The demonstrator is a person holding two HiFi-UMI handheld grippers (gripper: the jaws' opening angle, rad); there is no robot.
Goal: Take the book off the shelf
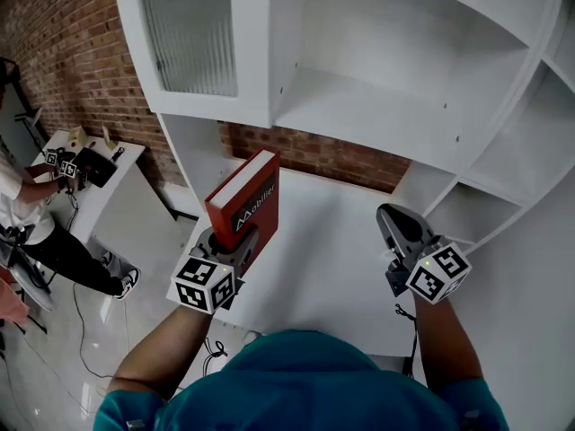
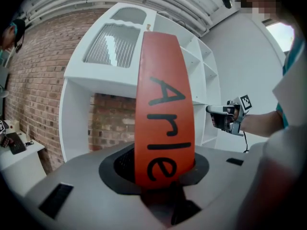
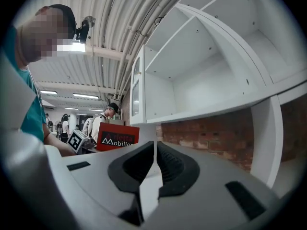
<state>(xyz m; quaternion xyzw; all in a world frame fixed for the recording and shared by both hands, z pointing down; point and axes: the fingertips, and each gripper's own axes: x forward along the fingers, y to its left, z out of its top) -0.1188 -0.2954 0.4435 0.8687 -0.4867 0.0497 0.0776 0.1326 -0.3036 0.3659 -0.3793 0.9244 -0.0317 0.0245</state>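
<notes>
The left gripper (image 1: 235,243) clamps a red book (image 1: 247,200) before the white shelf unit (image 1: 359,115), the empty right gripper (image 1: 395,221) closed at its three o'clock.

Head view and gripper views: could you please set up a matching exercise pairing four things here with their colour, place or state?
Things:
1. book
2. left gripper
3. right gripper
4. ribbed glass door

Place, colour or state:
A. jaws together, nothing between them
B. red, standing between two jaws
C. upper left of the white shelf unit
D. clamped on the book

Pairs: 1-B, 2-D, 3-A, 4-C.
</notes>
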